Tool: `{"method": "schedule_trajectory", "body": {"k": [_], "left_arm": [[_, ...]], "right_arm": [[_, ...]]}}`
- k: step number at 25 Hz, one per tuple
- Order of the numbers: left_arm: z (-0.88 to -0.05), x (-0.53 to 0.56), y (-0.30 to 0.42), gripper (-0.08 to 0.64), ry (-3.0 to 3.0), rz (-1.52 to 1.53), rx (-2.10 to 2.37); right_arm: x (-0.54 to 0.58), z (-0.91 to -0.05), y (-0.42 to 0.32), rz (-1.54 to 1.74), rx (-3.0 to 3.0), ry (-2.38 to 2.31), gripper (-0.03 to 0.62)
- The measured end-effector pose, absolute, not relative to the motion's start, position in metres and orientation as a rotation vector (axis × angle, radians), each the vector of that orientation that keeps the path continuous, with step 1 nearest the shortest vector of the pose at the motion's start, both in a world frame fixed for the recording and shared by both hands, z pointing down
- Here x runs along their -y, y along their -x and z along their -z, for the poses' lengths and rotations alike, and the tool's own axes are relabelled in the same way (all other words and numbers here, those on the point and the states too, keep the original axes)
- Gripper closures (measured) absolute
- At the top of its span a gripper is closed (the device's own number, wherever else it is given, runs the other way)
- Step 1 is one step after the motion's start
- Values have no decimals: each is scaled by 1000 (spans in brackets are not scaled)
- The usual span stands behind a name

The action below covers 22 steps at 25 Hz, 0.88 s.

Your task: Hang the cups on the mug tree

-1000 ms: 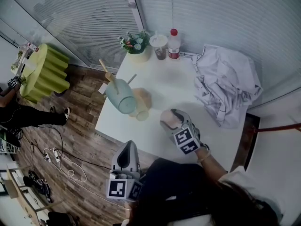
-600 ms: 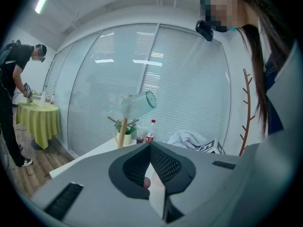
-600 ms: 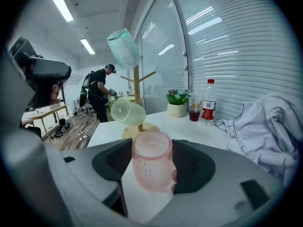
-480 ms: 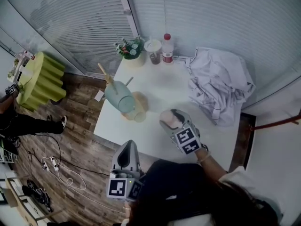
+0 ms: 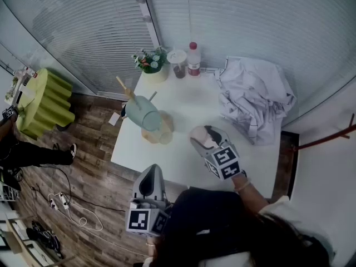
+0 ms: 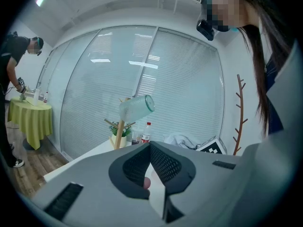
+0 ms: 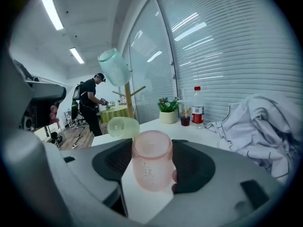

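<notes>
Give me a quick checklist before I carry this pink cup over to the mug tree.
1. Grip: right gripper shut on the pink cup: ok.
2. Free peg on the mug tree: ok.
3. Cup mouth turned toward a peg: not ok, it points up.
4. Table bare between cup and tree: ok.
5. Left gripper shut, empty, out of the path: ok.
6. Tree steady under the teal cup and yellow cup: cannot tell.
</notes>
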State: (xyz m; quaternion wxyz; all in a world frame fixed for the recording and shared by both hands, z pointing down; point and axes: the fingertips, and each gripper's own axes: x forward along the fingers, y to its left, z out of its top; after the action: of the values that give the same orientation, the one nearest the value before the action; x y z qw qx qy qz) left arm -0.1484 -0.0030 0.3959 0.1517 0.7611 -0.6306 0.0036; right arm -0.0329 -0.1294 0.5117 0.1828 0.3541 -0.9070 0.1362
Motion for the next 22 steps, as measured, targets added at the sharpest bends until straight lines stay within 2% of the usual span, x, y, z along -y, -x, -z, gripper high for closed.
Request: {"method": "schedule_trajectory", "body": {"k": [22], "left_arm": [[-398, 3, 154, 560, -2214, 50, 1777]], "right_arm": [[153, -425, 39, -482, 2768, -1090, 319]]}}
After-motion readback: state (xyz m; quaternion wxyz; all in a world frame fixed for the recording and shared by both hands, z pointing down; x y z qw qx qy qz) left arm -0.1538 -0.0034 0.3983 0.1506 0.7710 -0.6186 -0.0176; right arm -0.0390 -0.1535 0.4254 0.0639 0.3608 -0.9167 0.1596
